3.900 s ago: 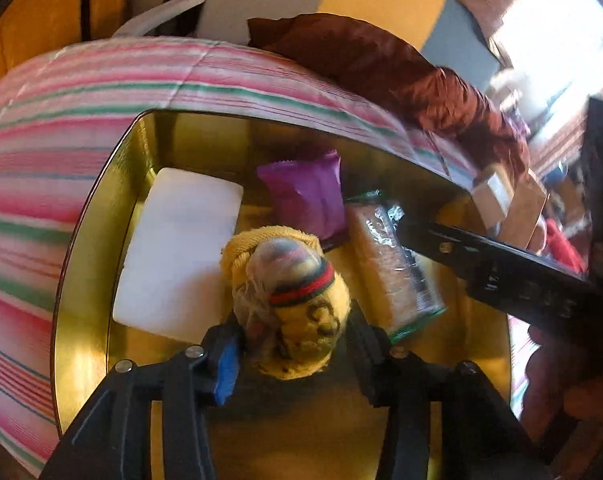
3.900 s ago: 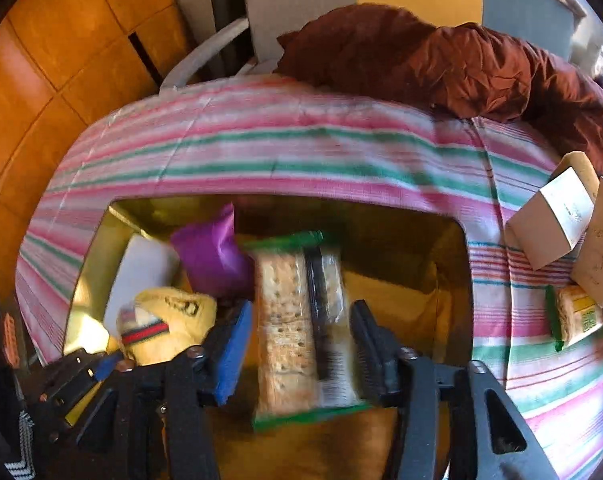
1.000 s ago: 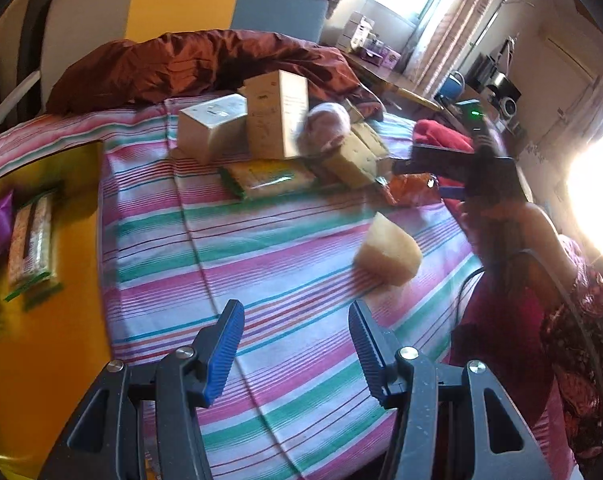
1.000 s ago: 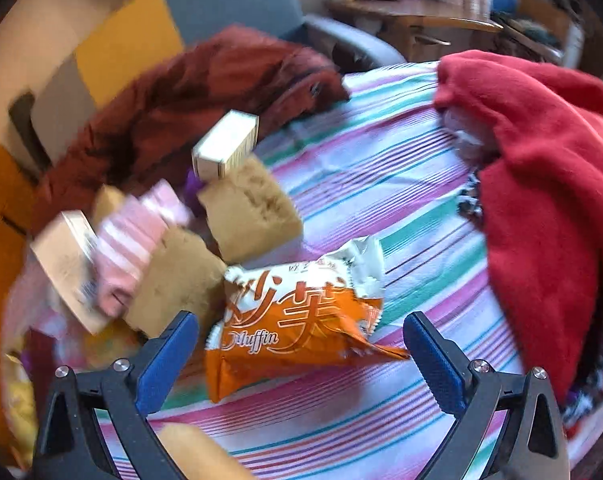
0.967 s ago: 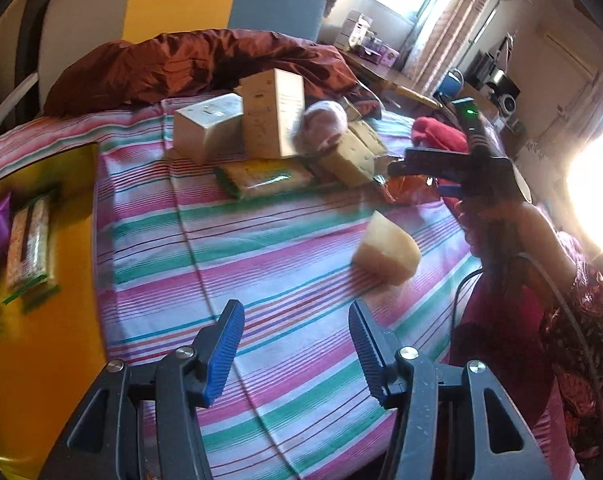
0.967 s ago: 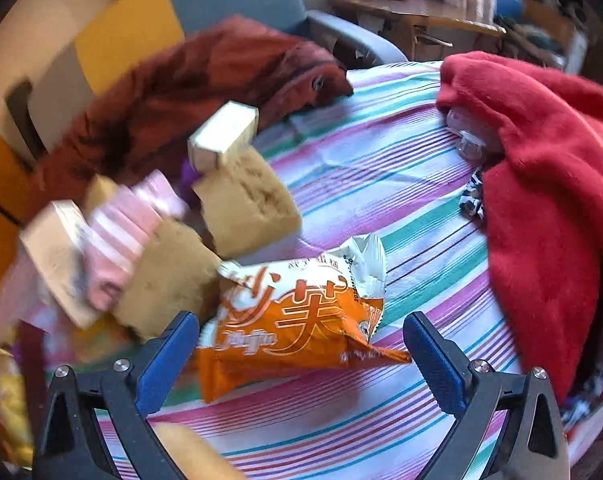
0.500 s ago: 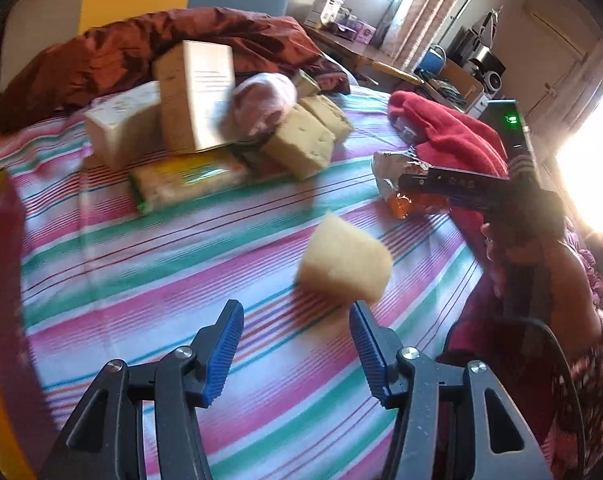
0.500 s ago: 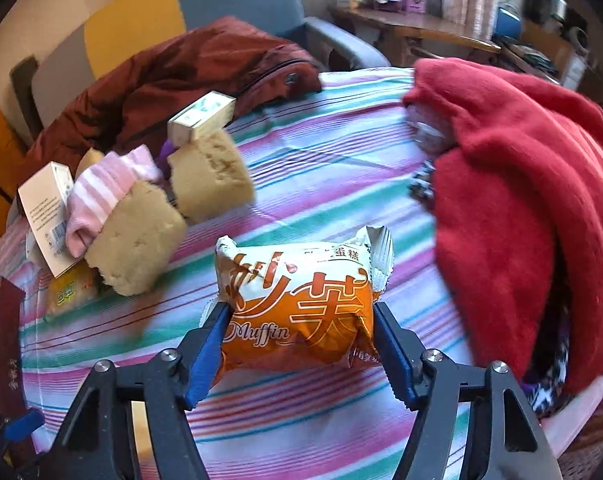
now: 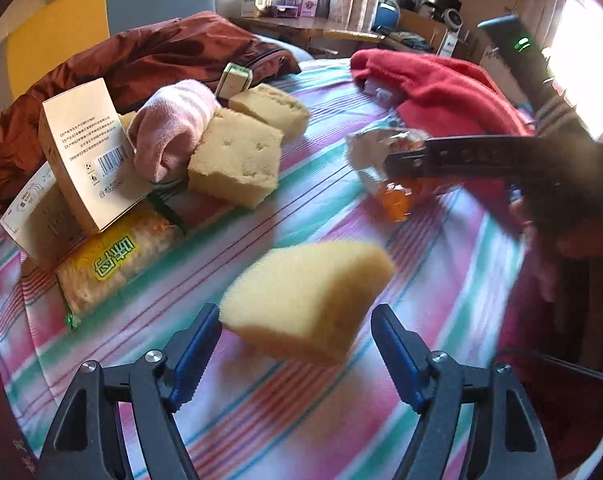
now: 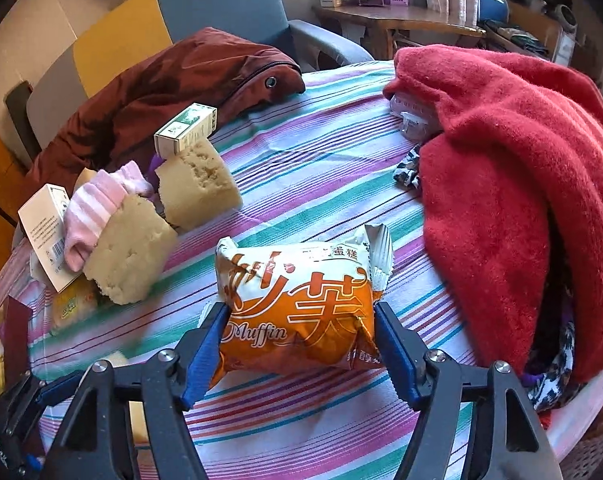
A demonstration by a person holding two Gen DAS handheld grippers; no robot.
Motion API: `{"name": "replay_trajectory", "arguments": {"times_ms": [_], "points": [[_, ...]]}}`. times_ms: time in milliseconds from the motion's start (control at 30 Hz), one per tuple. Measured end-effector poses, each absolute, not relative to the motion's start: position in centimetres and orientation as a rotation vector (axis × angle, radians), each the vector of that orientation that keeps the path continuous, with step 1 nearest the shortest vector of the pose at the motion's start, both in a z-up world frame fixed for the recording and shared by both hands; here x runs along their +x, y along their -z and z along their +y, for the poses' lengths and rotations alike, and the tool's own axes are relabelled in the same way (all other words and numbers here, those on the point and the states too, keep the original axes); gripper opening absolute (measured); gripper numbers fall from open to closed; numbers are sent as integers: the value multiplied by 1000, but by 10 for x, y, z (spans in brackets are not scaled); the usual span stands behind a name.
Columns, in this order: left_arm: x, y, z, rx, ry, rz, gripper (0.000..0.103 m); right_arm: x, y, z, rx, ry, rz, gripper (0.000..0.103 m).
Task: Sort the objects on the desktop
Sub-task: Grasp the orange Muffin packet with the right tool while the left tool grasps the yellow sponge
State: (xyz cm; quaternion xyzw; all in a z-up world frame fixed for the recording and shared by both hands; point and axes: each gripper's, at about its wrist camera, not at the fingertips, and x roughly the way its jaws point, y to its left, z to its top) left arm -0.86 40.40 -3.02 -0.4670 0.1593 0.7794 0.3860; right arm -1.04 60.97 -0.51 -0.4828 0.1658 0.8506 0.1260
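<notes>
While the left tool (image 9: 295, 344) points steeply down at the striped worktop (image 9: 341, 208), clutter fills the far left: a white carton (image 9: 81, 152) leans on a second box, with a cracker pack (image 9: 113, 260) lying flat under and in front of them. Just right of the carton sits a rolled pink sock (image 9: 173, 128), touching a sponge block (image 9: 237, 160); another sponge block (image 9: 269, 108) and a small green-white box (image 9: 235, 78) sit behind. Brown jacket (image 9: 161, 52) is bunched at the far edge, and a red sweater (image 9: 433, 84) is heaped at the right.

Yellow sponge (image 9: 305, 300) lies on the cloth near the front, with nothing blocking it. It sits between the left tool's blue pads; the jaws are spreading, with a clear gap on the right side. Left-side contact is hard to call because of blur.

Right of centre, the right tool (image 10: 299, 344) is also angled steeply down, with the person's hand blurred behind it in the left view. Its pads press both sides of the orange muffin packet (image 10: 297, 304), pinching the wrapper; the jaws read as easing slightly apart. The packet rests on the worktop just left of the red sweater, with the sponge blocks and sock off to its left.
</notes>
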Motion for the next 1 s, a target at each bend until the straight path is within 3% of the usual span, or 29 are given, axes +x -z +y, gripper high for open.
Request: {"name": "replay_trajectory", "arguments": {"times_ms": [333, 667, 1000], "points": [[3, 16, 398, -1096, -2017, 319, 76, -11, 6, 611, -1402, -2476, 492, 73], [13, 21, 402, -1090, -2010, 411, 55, -11, 7, 610, -1393, -2480, 473, 72], [21, 16, 360, -1120, -2076, 293, 51, -13, 3, 600, -1378, -2528, 422, 69]]}}
